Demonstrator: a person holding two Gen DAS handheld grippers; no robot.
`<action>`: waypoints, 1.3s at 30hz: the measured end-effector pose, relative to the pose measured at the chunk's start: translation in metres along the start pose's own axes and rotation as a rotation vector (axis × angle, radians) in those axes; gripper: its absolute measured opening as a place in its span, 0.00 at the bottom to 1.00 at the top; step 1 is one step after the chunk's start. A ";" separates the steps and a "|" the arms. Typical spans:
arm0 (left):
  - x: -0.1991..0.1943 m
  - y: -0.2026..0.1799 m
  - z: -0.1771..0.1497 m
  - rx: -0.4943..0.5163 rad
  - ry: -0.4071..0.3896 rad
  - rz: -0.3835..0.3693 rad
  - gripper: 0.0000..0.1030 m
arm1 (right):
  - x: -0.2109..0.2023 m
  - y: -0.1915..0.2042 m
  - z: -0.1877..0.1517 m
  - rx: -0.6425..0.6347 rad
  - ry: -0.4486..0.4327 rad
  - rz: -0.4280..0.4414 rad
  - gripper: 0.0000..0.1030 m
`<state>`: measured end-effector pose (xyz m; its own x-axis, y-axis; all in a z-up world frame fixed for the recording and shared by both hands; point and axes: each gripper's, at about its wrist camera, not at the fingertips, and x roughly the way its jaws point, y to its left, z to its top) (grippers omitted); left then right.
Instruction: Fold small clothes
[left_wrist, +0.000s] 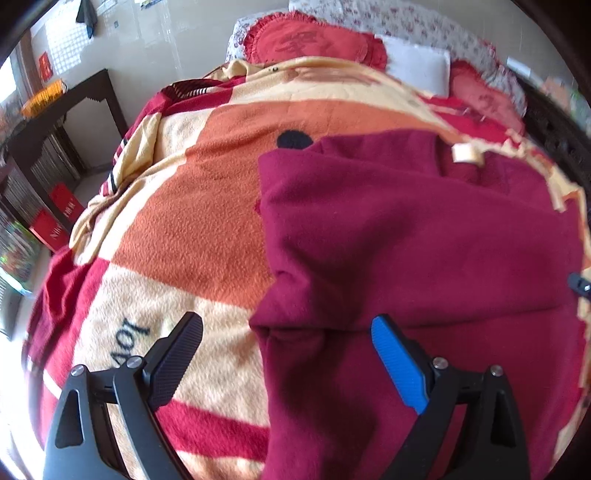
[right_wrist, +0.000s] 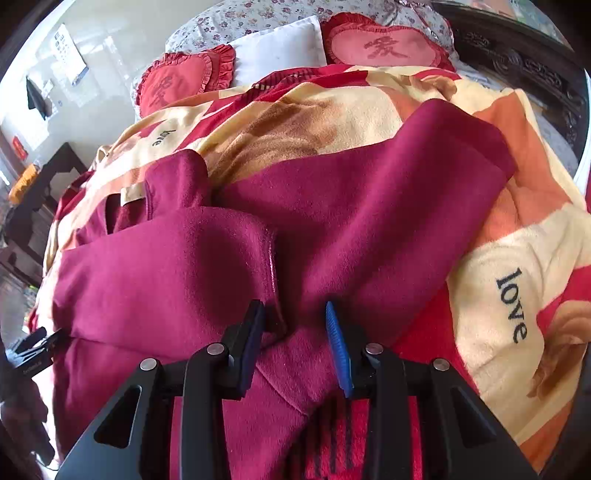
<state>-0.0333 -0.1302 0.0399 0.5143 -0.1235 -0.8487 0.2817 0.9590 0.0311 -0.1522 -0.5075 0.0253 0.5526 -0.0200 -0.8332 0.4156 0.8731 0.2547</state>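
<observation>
A dark red fleece garment (left_wrist: 406, 229) lies spread on a bed blanket, with its collar and cream label (left_wrist: 467, 153) at the far side. My left gripper (left_wrist: 286, 332) is open and hovers over the garment's near left edge, holding nothing. In the right wrist view the garment (right_wrist: 332, 206) has one sleeve stretched to the far right and a folded flap at the left. My right gripper (right_wrist: 295, 321) has its jaws partly closed around a bunched fold of the garment; the cloth sits between the pads. The left gripper's tip (right_wrist: 33, 350) shows at the left edge.
The garment rests on an orange, cream and red blanket (left_wrist: 192, 221) printed with "love". Red heart cushions (right_wrist: 384, 46) and a white pillow (right_wrist: 280, 48) lie at the head. A dark carved headboard (right_wrist: 524, 66) is at right, a dark side table (left_wrist: 70, 122) at left.
</observation>
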 end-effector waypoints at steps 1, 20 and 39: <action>-0.002 0.004 -0.003 -0.013 -0.010 -0.012 0.93 | -0.005 -0.004 0.000 0.012 -0.007 0.021 0.15; 0.028 0.014 -0.033 -0.062 0.004 -0.013 0.99 | 0.000 -0.208 0.063 0.637 -0.181 -0.012 0.21; 0.030 0.013 -0.033 -0.064 -0.004 -0.004 1.00 | -0.085 -0.226 0.064 0.560 -0.397 -0.019 0.00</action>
<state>-0.0412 -0.1131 -0.0025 0.5166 -0.1279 -0.8466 0.2312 0.9729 -0.0059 -0.2470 -0.7344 0.0694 0.7205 -0.3031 -0.6237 0.6793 0.4894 0.5468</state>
